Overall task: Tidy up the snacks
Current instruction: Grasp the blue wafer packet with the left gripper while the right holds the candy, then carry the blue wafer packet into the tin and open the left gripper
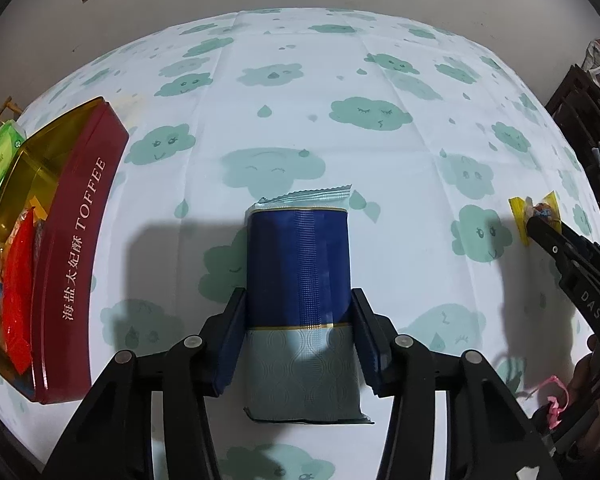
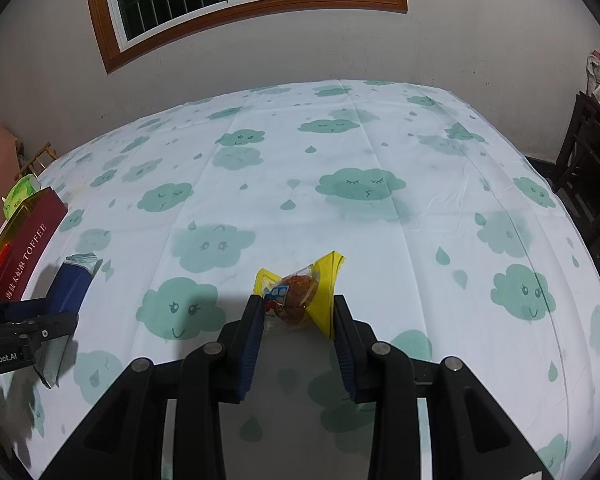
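Tablecloth (image 1: 300, 92) with green cloud print fills both views. Centre of the left wrist view: left gripper (image 1: 299, 300), its blue pads clamped on both sides of a blue-and-pale-green snack packet (image 1: 300, 280) lying on the cloth. Left edge: red toffee tin (image 1: 80, 248), open, with wrapped snacks inside. Lower centre of the right wrist view: right gripper (image 2: 296, 312) clamped on a yellow-wrapped snack (image 2: 304, 292) resting on the cloth.
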